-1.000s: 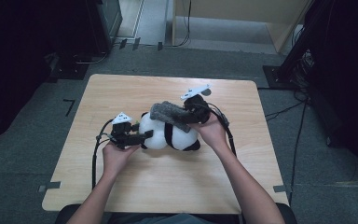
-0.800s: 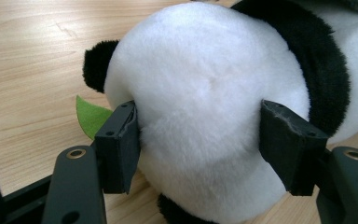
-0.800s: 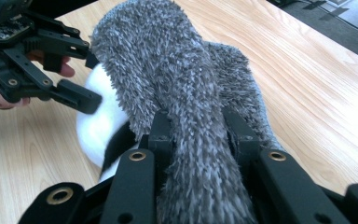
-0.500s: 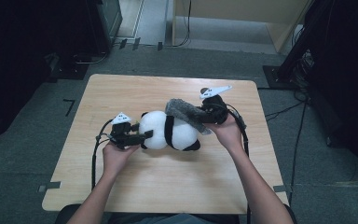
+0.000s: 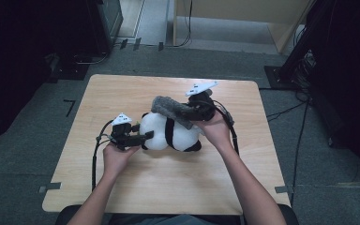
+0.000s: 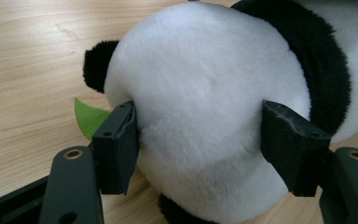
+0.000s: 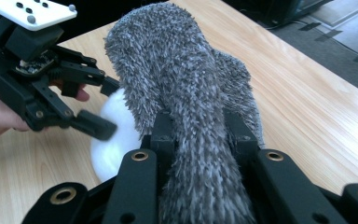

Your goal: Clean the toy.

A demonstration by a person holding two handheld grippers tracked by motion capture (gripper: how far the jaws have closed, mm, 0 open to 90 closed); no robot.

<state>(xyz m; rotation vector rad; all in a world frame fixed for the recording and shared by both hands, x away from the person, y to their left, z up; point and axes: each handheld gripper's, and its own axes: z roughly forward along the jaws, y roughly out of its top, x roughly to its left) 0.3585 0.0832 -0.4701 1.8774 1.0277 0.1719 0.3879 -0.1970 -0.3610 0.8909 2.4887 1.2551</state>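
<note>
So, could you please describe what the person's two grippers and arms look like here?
Both the left gripper and right gripper are black, two-jawed frames with brass-ringed screw holes. Each carries a pale three-cornered plate on top, dotted with small markers, and trails a black cable. The person's forearms are bare, with no sleeves visible.

Person's two forearms are entering from the bottom of the frame. Left claw (image 5: 143, 136) is clamping the white end of a panda plush (image 5: 168, 134) lying at the middle of the wooden counter (image 5: 122, 93). Right claw (image 5: 187, 112) is pinching a grey fuzzy cloth (image 5: 171, 108), which is draping over the plush's upper side.
</note>
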